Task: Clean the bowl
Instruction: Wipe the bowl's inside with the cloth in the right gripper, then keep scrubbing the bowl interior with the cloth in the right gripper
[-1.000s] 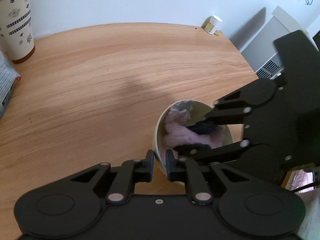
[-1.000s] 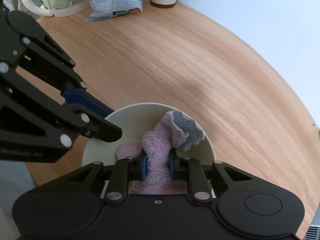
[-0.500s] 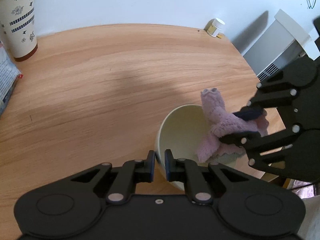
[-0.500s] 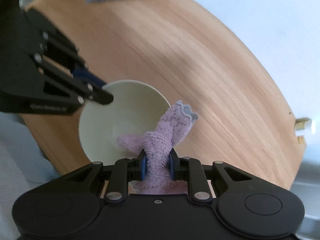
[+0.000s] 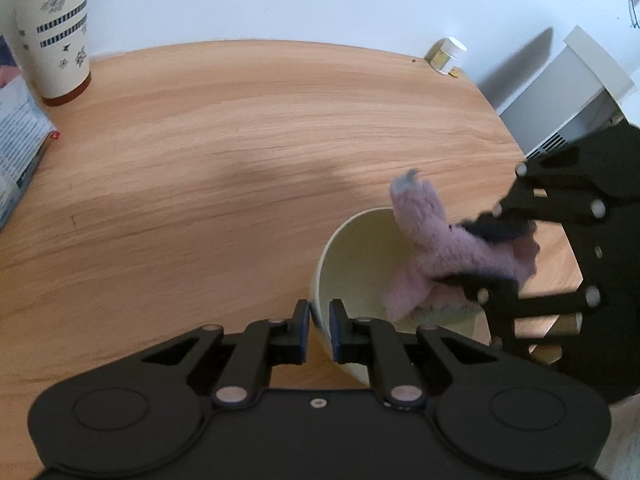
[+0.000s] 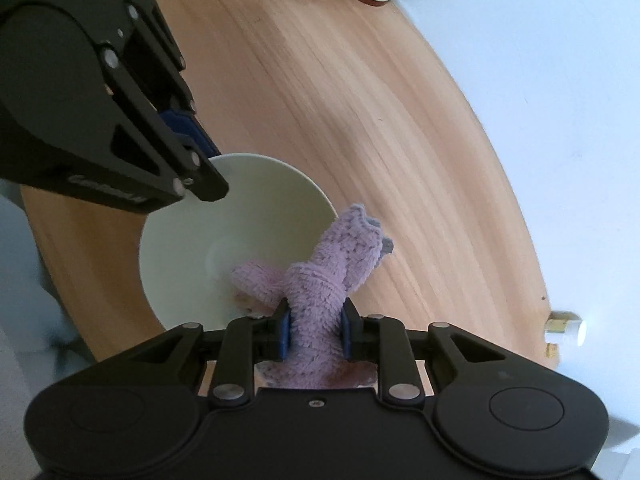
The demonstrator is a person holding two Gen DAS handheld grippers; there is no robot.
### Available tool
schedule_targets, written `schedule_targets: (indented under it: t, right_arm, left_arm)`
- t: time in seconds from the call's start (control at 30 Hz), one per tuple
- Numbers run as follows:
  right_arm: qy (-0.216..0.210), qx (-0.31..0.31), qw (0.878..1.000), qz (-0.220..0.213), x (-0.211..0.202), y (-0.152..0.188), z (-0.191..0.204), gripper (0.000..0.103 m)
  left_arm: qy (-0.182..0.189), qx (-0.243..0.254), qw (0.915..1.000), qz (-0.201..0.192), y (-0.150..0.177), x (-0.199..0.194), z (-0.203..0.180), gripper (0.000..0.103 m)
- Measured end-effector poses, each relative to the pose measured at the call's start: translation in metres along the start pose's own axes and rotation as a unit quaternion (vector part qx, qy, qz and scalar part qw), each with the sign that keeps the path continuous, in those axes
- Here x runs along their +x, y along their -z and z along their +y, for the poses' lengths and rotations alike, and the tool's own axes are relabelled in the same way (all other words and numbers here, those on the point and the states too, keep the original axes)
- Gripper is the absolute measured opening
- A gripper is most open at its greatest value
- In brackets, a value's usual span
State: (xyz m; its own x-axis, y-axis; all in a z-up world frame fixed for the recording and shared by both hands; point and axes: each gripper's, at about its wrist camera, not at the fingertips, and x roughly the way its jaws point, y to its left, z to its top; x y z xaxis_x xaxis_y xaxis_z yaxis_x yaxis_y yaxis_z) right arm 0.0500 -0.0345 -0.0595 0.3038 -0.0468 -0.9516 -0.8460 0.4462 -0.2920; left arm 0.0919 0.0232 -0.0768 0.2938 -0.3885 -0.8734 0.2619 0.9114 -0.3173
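1. The left gripper (image 5: 319, 322) is clamped narrow on the near rim of the bowl (image 5: 352, 248); one blue pad sits outside the wall, the other inside.
2. The right gripper (image 6: 315, 330) is squeezed tight around a bunched lilac cloth (image 6: 320, 280), its blue pads pressing into the pile on both sides.
3. In the left wrist view the right gripper (image 5: 472, 252) comes in from the right, over the bowl's far-right rim, with the cloth (image 5: 436, 248) pinched between its fingers.
4. The cloth's upper end, edged in grey, sticks up past the bowl's rim; a shorter lobe hangs down inside the bowl against its inner wall.
5. The bowl is pale cream and stands near the front edge of the wooden surface (image 5: 240, 152). Whether it is lifted or tipped cannot be told.
6. In the right wrist view the left gripper (image 6: 208, 176) reaches in from the upper left, its tip on the bowl's (image 6: 200, 248) rim.
7. The inside of the bowl looks mostly bare; a small brownish smear shows near the cloth at the bottom.
8. Far back on the surface stands a patterned cup (image 5: 52, 40) with a reddish base, and beside it lies a printed packet (image 5: 16, 136).
9. A small white-capped jar (image 5: 446, 54) sits at the far right edge, by the wall.
10. A white radiator (image 5: 560, 100) stands beyond the surface at the right.
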Motion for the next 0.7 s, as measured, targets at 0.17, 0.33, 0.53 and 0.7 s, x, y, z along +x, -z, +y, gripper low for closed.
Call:
schedule_targets:
  t: [0.17,0.33,0.53,0.7]
  right_arm:
    - [-0.007,0.005,1.000,-0.004,0.005,0.000,0.002,0.025]
    - [-0.004,0.010,1.000,-0.006,0.014,-0.004,0.000,0.024]
    - [-0.012,0.024,1.000,-0.002,0.035,-0.006,0.000,0.023]
    - [-0.010,0.049,0.998,-0.022,0.043,-0.011,-0.005,0.023]
  left_arm:
    - [0.003,0.003,1.0000,0.001,0.000,0.002,-0.001,0.010]
    - [0.008,0.013,0.9999,-0.001,0.002,0.000,-0.001,0.012]
    - [0.021,0.013,0.9996,-0.009,0.003,0.001,0.002,0.014]
    - [0.023,-0.008,0.9995,-0.018,-0.001,0.002,0.008,0.017]
